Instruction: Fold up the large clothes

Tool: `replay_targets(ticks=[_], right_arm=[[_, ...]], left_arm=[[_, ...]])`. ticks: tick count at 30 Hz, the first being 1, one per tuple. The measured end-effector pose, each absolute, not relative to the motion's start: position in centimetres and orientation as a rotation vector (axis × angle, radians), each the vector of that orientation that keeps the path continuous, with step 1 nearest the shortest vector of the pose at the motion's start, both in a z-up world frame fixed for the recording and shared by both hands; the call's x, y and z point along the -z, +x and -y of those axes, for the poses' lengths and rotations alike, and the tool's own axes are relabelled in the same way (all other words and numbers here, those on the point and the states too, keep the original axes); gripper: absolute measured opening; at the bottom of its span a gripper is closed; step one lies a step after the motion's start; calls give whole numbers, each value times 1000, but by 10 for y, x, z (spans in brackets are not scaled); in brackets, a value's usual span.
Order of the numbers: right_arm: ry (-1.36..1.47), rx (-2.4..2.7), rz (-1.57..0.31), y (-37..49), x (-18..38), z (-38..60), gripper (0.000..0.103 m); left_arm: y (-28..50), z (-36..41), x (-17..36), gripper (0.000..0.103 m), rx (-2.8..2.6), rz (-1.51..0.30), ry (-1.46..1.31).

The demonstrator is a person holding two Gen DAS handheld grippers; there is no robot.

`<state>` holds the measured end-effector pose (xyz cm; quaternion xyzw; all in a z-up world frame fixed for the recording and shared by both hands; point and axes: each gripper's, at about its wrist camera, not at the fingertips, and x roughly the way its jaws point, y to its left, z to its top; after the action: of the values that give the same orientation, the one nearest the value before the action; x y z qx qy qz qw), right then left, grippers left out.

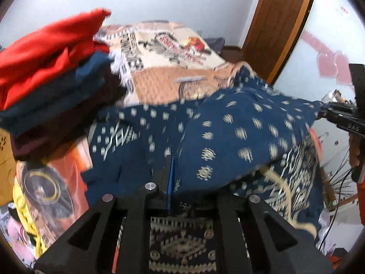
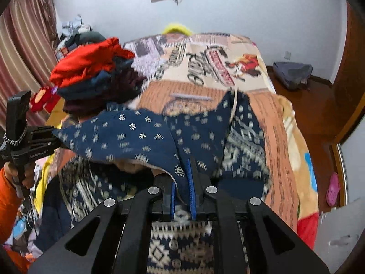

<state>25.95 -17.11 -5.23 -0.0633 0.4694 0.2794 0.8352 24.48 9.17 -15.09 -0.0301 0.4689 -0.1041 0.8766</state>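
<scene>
With the left gripper (image 1: 170,171) and right gripper (image 2: 186,173) each clenched on an edge of the navy, white-patterned cotton garment (image 1: 228,132) raised above the printed bedspread (image 2: 194,68), the thin fabric risked slipping free or folding unevenly.

Left gripper (image 1: 170,171): matte black frame, blue pads on fingers (image 1: 170,178), round silver screws (image 1: 150,185) at joints, triangular cut-outs in arms. Right gripper (image 2: 183,178): same build, ribbed blue pads. White lettering on black handle. Orange sleeve (image 2: 9,196); beaded chain (image 2: 13,141) on handle.
</scene>
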Motion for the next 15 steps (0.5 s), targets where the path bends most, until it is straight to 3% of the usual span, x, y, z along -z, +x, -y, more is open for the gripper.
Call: replay_targets(ticks=[5, 12, 15], right_arm=[[-253, -573, -1016, 240, 50, 164, 17], [-303, -598, -846, 215, 13, 168, 39], [-272, -609, -814, 219, 0, 164, 39]], left_arm=[[227, -92, 156, 23, 191, -1011, -16], [203, -95, 116, 38, 162, -888, 22], [206, -98, 96, 42, 144, -827, 15]])
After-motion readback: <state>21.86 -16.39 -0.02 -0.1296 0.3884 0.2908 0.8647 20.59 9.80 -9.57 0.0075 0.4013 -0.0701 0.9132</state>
